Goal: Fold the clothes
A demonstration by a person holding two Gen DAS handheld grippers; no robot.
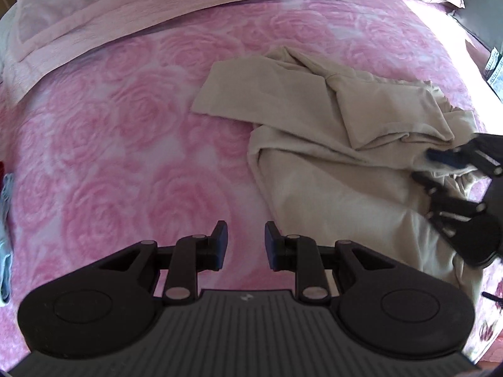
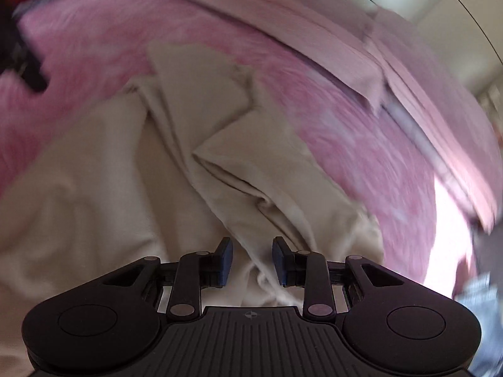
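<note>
Pink rose-patterned bedspread (image 1: 119,132) underneath, pale pink pillows (image 1: 94,9) along its far edge. Left gripper (image 1: 246,245) narrowly parted, nothing between the blue pads (image 1: 222,238), poised over bare bedspread just left of the garment. Right gripper (image 2: 252,260) also parted a little, a ridge of cloth lying in the gap, pads not visibly pressing on it; from the left wrist camera, seen at the garment's right side (image 1: 437,169). Crumpled beige garment (image 1: 330,144) spread on the bed, one flat end reaching toward the pillows
</note>
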